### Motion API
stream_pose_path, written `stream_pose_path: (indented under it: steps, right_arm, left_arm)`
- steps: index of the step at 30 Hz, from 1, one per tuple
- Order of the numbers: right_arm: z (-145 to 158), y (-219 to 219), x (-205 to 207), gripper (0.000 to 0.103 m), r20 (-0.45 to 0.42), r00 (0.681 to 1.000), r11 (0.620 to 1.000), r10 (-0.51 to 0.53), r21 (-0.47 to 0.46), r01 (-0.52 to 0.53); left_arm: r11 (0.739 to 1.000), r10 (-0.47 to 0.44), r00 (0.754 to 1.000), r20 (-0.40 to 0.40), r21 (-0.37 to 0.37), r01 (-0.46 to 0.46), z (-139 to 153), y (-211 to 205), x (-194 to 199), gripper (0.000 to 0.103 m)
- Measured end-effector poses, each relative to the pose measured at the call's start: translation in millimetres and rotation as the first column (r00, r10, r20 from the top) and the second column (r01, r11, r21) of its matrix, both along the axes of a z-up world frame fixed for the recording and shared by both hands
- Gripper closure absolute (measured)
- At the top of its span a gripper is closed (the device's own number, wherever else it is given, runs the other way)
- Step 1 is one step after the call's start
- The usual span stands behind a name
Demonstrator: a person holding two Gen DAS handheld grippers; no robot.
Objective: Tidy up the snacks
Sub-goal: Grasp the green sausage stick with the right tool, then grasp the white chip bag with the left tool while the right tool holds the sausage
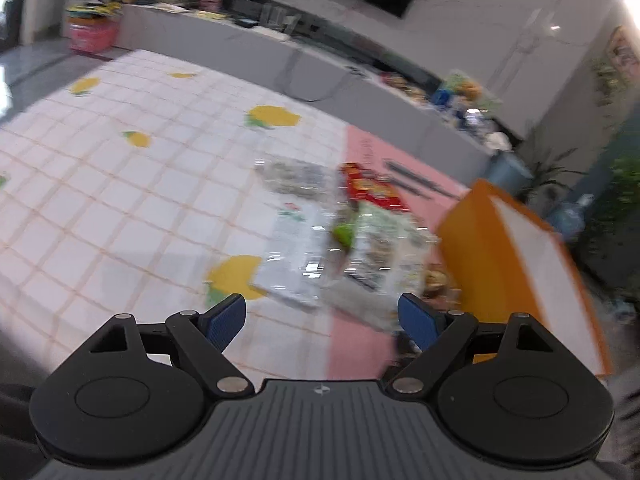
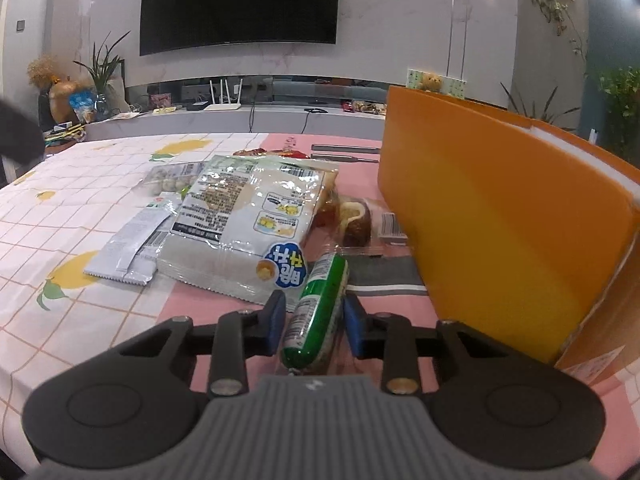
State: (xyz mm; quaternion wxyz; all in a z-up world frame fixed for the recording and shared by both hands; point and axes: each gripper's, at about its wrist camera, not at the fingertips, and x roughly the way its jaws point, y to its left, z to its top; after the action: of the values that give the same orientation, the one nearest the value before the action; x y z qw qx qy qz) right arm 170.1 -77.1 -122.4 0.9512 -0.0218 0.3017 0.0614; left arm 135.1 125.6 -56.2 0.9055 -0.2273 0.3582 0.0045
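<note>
Orange box (image 2: pixel 500 216), inside hidden

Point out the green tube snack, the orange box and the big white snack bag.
green tube snack (image 2: pixel 318 312), right wrist view, mid-body
orange box (image 2: pixel 480 216), right wrist view, front wall
big white snack bag (image 2: pixel 240 220), right wrist view, centre

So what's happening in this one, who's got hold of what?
A person is sorting snacks on a checked tablecloth with two hand-held grippers. The right hand-held gripper has its pads on either side of a green tube snack, right beside an orange box; whether they press on it is not clear. The left hand-held gripper is open and empty, above the pile. A large pale snack bag and other packets lie loose.
</note>
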Motion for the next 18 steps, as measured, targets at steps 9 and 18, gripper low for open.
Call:
stream_pose_path:
  steps: [9, 18]
  right_arm:
    - [-7.9, -1.1, -4.6, 0.071, 0.076, 0.997, 1.000, 0.017, -0.009, -0.016]
    - [-7.9, -6.4, -10.7, 0.082, 0.085, 0.996, 1.000, 0.018, -0.024, -0.016]
  left_arm:
    - [0.996, -0.082, 0.994, 0.071, -0.031, 0.085, 0.5, -12.4, 1.5, 0.002]
    - [0.957, -0.289, 0.957, 0.019, 0.038, 0.288, -2.7, -52.6, 53.6, 0.002]
